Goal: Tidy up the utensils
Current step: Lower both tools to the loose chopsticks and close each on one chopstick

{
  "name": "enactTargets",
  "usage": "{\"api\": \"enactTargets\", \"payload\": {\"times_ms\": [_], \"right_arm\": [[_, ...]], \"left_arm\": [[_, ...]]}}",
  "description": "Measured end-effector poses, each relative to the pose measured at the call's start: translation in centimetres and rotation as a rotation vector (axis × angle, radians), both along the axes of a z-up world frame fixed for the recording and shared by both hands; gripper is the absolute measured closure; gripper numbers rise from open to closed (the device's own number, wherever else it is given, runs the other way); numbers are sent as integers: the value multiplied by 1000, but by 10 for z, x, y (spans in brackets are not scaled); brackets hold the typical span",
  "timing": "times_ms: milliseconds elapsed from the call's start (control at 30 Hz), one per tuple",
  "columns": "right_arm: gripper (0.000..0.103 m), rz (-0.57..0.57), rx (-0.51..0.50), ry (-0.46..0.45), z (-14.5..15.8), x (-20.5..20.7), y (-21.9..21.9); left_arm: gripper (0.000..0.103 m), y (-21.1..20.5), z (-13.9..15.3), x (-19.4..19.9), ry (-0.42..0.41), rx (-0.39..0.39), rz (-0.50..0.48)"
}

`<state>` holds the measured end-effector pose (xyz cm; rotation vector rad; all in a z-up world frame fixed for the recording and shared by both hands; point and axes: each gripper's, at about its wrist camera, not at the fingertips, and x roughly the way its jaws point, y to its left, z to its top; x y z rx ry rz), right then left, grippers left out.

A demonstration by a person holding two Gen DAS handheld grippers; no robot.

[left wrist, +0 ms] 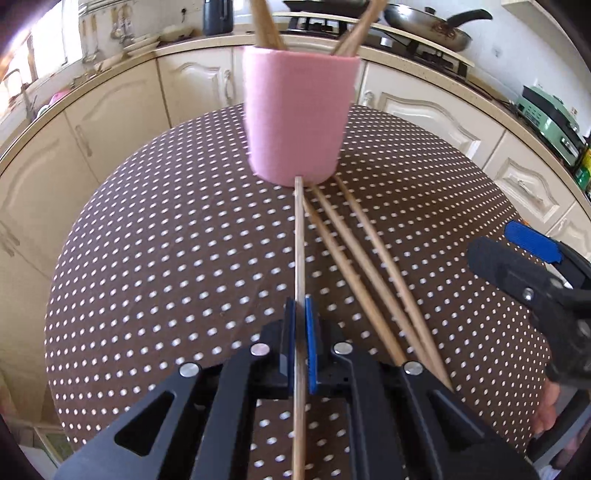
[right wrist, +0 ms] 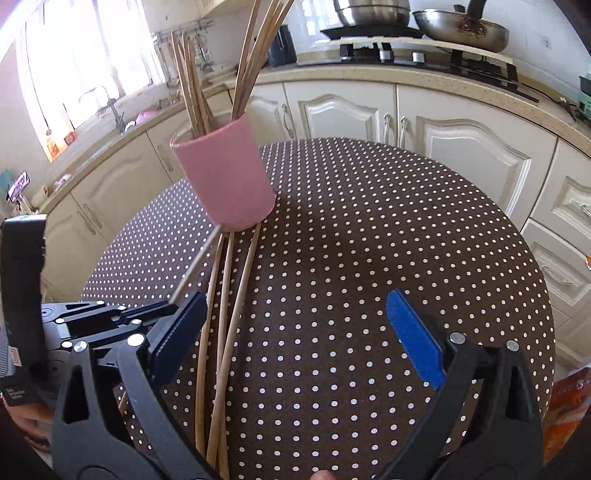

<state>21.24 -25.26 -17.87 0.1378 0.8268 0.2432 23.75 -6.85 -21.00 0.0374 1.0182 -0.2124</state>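
Observation:
A pink cup [left wrist: 299, 114] stands on the dotted brown table [left wrist: 147, 258] with several wooden chopsticks upright in it. My left gripper [left wrist: 300, 306] is shut on one chopstick [left wrist: 300, 240], whose far tip reaches the cup's base. Three more chopsticks [left wrist: 354, 266] lie fanned on the cloth to its right. In the right wrist view the cup [right wrist: 227, 177] leans at upper left. My right gripper [right wrist: 295, 332] stands open above the table, and the loose chopsticks [right wrist: 225, 314] run just inside its left pad. The left gripper [right wrist: 162, 308] shows at the left with the blurred held chopstick [right wrist: 195, 266].
Cream kitchen cabinets [right wrist: 351, 110] curve behind the round table. A stove with a frying pan [right wrist: 461, 33] is at the back right, and a sink with a tap [right wrist: 110, 107] lies under the window at the left. A green appliance [left wrist: 550, 122] sits on the counter.

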Motion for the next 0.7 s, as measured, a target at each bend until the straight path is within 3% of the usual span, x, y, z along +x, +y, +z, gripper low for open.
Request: {"api": "enactTargets", "payload": {"times_ms": [267, 333, 400, 533, 700], "right_arm": [[10, 70, -83, 143, -5, 30, 28], [23, 84, -90, 168, -4, 37, 33], [27, 102, -96, 214, -6, 44, 37], [53, 133, -110, 286, -11, 54, 45], [63, 161, -146, 355, -18, 63, 57]], "left_arm": [[97, 38, 0, -11, 46, -35, 46], [97, 41, 1, -9, 57, -46, 44], [97, 37, -1, -5, 78, -41, 38], [97, 34, -1, 4, 101, -34, 22], [97, 32, -1, 13, 125, -21, 2]]}}
